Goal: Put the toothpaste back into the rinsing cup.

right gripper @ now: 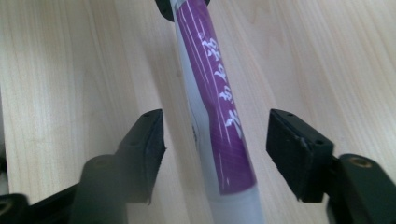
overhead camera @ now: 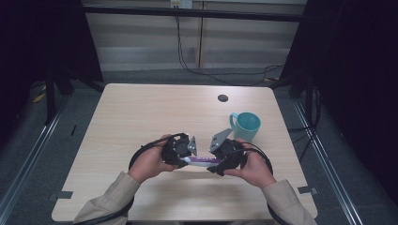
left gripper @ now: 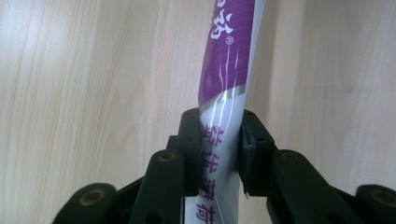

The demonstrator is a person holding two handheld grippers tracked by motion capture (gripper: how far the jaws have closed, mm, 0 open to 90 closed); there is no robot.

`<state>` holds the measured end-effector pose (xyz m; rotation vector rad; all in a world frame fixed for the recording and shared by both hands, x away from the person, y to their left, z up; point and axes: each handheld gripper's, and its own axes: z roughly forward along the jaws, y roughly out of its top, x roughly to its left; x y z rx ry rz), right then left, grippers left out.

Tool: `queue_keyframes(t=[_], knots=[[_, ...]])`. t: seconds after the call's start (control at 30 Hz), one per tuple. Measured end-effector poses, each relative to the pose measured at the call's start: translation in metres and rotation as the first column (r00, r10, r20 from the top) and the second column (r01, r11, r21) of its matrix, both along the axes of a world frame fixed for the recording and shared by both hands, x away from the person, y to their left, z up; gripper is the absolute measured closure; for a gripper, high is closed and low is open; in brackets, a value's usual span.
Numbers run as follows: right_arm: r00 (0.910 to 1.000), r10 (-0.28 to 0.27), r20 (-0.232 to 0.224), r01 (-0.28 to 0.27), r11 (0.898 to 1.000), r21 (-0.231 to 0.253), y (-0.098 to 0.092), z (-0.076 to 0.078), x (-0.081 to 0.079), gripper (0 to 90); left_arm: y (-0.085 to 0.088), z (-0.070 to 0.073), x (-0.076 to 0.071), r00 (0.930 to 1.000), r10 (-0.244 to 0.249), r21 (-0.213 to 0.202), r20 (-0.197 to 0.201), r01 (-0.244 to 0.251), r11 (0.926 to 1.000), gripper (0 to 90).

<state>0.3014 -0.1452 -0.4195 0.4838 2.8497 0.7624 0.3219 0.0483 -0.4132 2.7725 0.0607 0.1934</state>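
A slim purple and white tube [overhead camera: 202, 160] with printed characters is held level just above the wooden table [overhead camera: 141, 112], between the two hands near the front middle. My left gripper [overhead camera: 186, 160] is shut on one end of it. In the left gripper view the pads [left gripper: 192, 140] press the tube's [left gripper: 226, 70] white end from both sides. My right gripper [overhead camera: 214, 164] faces it from the other side. In the right gripper view its jaws [right gripper: 215, 149] stand apart with the tube [right gripper: 215, 107] running between them, a gap on either side.
A teal mug [overhead camera: 246, 125] stands on the table just behind the right hand, handle to the left. A small black round spot [overhead camera: 223, 98] lies farther back. Dark frames and cables surround the table.
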Motion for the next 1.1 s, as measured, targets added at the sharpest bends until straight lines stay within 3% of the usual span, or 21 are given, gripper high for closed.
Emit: queue_keyframes(t=[0.17,0.23,0.37,0.47,0.57,0.63,0.7,0.77,0.97,1.1], knots=[[1.0,0.004,-0.003,-0.004,1.0,-0.007,-0.001,-0.009,0.001,42.5,0.0,0.007,-0.001,0.9998,-0.01,-0.03,-0.014,0.01,0.9995,73.6],[0.9999,0.013,-0.008,-0.013,1.0,-0.006,0.0,-0.01,0.001,49.3,-0.001,0.01,-0.001,0.9998,-0.014,-0.028,-0.013,0.014,0.9995,73.5],[0.9999,0.016,-0.003,-0.017,1.0,-0.014,0.003,-0.011,0.001,52.4,-0.003,0.012,-0.001,0.9995,-0.025,-0.035,-0.02,0.024,0.9991,73.5],[0.9998,0.018,-0.009,-0.019,0.999,-0.026,0.003,-0.011,0.0,60.3,-0.004,0.013,-0.003,0.9991,-0.026,-0.063,-0.034,0.023,0.9977,73.2],[0.9987,0.046,-0.022,-0.046,0.999,-0.017,0.001,-0.011,-0.001,66.3,-0.003,0.015,-0.003,0.9991,-0.037,-0.072,-0.021,0.036,0.9967,71.6],[0.9992,0.036,-0.02,-0.036,0.999,-0.014,-0.001,-0.009,-0.003,69.5,-0.001,0.016,-0.002,0.9988,-0.049,-0.098,0.001,0.049,0.994,69.3],[0.9993,0.018,-0.034,-0.018,1.0,0.003,-0.004,-0.007,-0.003,71.0,0.002,0.015,-0.002,0.9998,-0.014,-0.161,0.011,0.015,0.9868,63.2],[0.9991,0.005,-0.041,-0.005,1.0,0.006,-0.007,-0.005,-0.003,71.7,0.007,0.015,0.001,0.9995,0.008,-0.161,0.03,-0.003,0.9869,50.6],[0.9988,-0.02,-0.045,0.021,1.0,0.012,-0.016,-0.005,-0.004,72.3,0.017,0.009,0.003,0.9983,0.048,-0.174,0.033,-0.041,0.9839,40.1],[0.9988,-0.025,-0.042,0.025,1.0,0.0,-0.02,-0.007,-0.004,72.3,0.02,0.008,0.004,0.9977,0.056,-0.163,0.039,-0.049,0.9854,38.6]])
